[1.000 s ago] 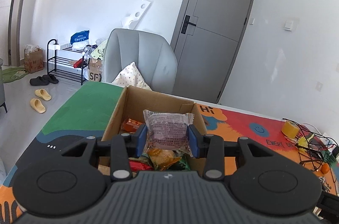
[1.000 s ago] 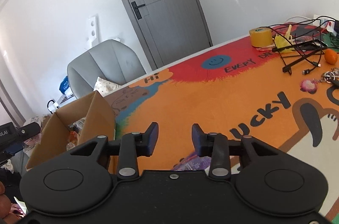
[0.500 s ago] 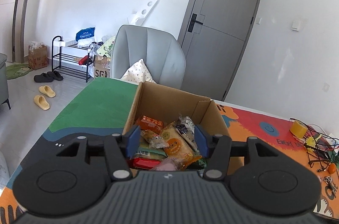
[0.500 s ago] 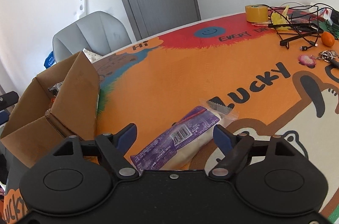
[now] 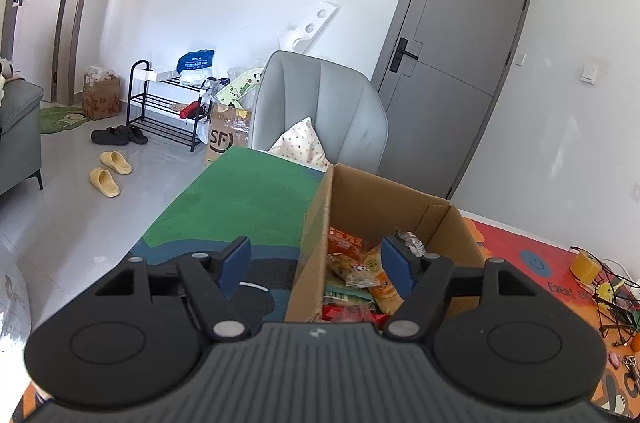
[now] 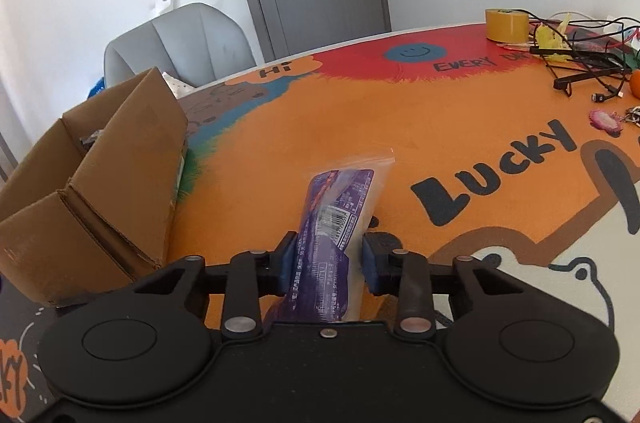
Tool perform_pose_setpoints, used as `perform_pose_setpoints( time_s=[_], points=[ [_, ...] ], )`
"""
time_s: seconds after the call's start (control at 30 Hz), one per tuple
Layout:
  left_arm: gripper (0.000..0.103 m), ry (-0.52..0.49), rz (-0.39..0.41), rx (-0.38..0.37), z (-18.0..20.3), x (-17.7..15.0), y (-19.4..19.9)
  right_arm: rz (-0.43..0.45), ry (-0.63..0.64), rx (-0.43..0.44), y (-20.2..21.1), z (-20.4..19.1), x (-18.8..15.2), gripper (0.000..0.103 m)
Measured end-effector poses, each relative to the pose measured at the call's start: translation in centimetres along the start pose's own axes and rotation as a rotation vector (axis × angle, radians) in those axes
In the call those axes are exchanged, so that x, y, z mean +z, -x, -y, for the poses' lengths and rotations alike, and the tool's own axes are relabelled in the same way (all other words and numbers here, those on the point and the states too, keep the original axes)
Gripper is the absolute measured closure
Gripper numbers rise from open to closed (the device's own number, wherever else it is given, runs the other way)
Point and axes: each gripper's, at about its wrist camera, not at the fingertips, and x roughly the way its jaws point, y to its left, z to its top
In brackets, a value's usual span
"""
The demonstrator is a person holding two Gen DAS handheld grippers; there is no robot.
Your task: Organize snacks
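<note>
An open cardboard box (image 5: 360,199) stands on the table and holds several snack packets (image 5: 356,271). My left gripper (image 5: 316,269) is open and empty, above the box's near left wall. The box also shows at the left in the right wrist view (image 6: 104,183). My right gripper (image 6: 328,265) is shut on a long purple snack packet (image 6: 332,223) that points forward over the orange mat (image 6: 360,111), to the right of the box.
A grey chair (image 5: 320,111) stands behind the table's far edge. A roll of yellow tape (image 6: 507,25), black cables (image 6: 580,55), an orange fruit (image 6: 635,83) and a pink keyring (image 6: 606,121) lie at the far right of the mat.
My left gripper let a pink-wrapped snack go into the box, opened wide and shifted left. My right gripper opened over the purple packet and has shut on it.
</note>
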Motion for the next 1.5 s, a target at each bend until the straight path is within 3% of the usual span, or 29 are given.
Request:
perform_pose_setpoints(
  time_s=[0.7,0.87,1.3,1.4,1.47,1.5],
  points=[
    [0.027,0.062,0.002,0.023,-3.7,1.9,-0.6,0.2,0.114,0.176,3.4,-7.9,7.3,0.072],
    [0.022,0.077,0.018,0.04,-4.7,2.6,-0.5,0.215,0.154,0.214,2.9,-10.0,8.2,0.072],
    [0.022,0.12,0.031,0.085,-7.0,3.5,-0.7,0.188,0.233,0.294,0.5,-16.1,8.9,0.072],
    [0.022,0.126,0.03,0.09,-7.5,3.5,-0.9,0.165,0.224,0.355,0.1,-17.2,8.8,0.068],
    [0.022,0.131,0.026,0.094,-7.6,3.4,-0.9,0.143,0.235,0.4,0.2,-17.8,8.6,0.053],
    [0.022,0.133,0.024,0.096,-7.7,3.4,-0.9,0.151,0.247,0.408,0.5,-18.1,8.3,0.052]
  ],
)
